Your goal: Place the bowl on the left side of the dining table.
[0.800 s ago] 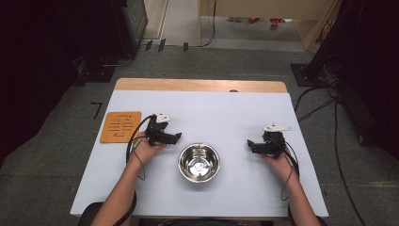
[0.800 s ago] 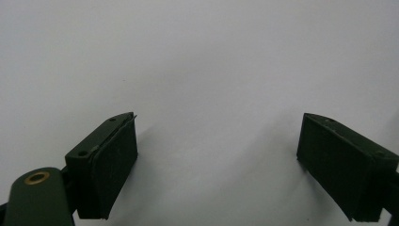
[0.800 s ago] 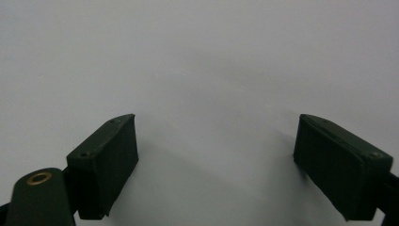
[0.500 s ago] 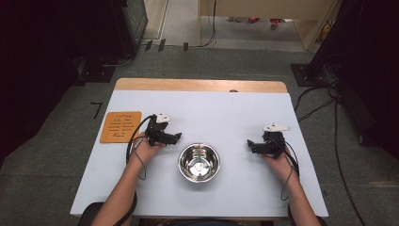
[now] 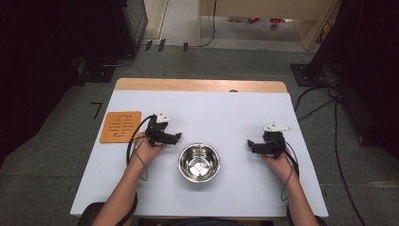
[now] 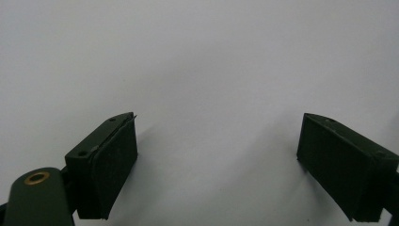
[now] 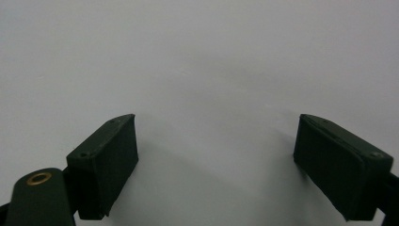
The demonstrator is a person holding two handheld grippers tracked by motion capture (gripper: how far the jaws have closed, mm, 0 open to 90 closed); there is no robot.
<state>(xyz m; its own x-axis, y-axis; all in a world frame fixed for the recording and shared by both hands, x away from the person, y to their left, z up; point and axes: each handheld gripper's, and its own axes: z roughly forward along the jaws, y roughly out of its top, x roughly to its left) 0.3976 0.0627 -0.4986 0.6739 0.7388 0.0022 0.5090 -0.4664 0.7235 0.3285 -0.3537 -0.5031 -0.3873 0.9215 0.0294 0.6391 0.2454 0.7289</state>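
A shiny steel bowl [image 5: 199,162] stands near the front middle of the white table [image 5: 211,108]. My left gripper [image 5: 178,137] rests on the table just left of the bowl, pointing toward it, jaws open and nothing between them. My right gripper [image 5: 250,144] lies to the bowl's right, also pointing at it and apart from it, open and holding nothing. In the left gripper view the gripper [image 6: 219,155] has its two black pads wide apart over bare white tabletop. The right gripper view shows the same: gripper [image 7: 216,155] with pads spread over plain white surface.
An orange square mat [image 5: 120,126] with pale markings lies at the table's left edge. A wooden strip [image 5: 197,85] runs along the far edge. Dark equipment and cables stand on the floor around the table.
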